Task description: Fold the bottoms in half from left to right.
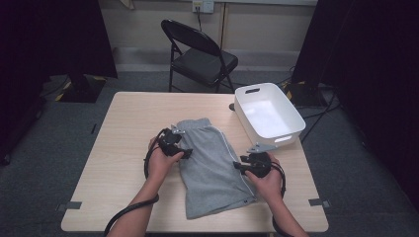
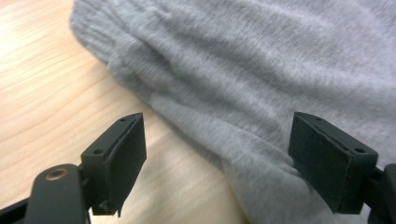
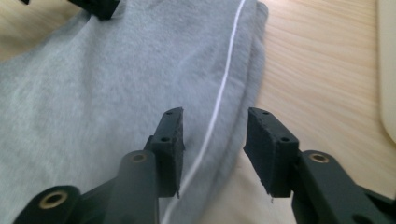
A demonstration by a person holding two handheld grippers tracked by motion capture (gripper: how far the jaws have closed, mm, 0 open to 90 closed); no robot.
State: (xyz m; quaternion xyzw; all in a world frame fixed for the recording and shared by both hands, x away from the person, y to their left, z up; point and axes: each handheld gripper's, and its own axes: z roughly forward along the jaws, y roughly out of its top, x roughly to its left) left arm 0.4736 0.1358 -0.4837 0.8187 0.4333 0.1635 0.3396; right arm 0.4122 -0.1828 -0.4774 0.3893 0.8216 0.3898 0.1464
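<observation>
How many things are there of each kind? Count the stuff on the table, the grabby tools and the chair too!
Grey shorts: 1
White bin: 1
Grippers: 2, the left gripper and the right gripper, both open at the sides of the shorts
Black folding chair: 1
Total: 5

Even overhead light, dark room edges; soft shadows on table [image 1: 123, 148], close grey cloth [image 2: 261, 70] slightly blurred
</observation>
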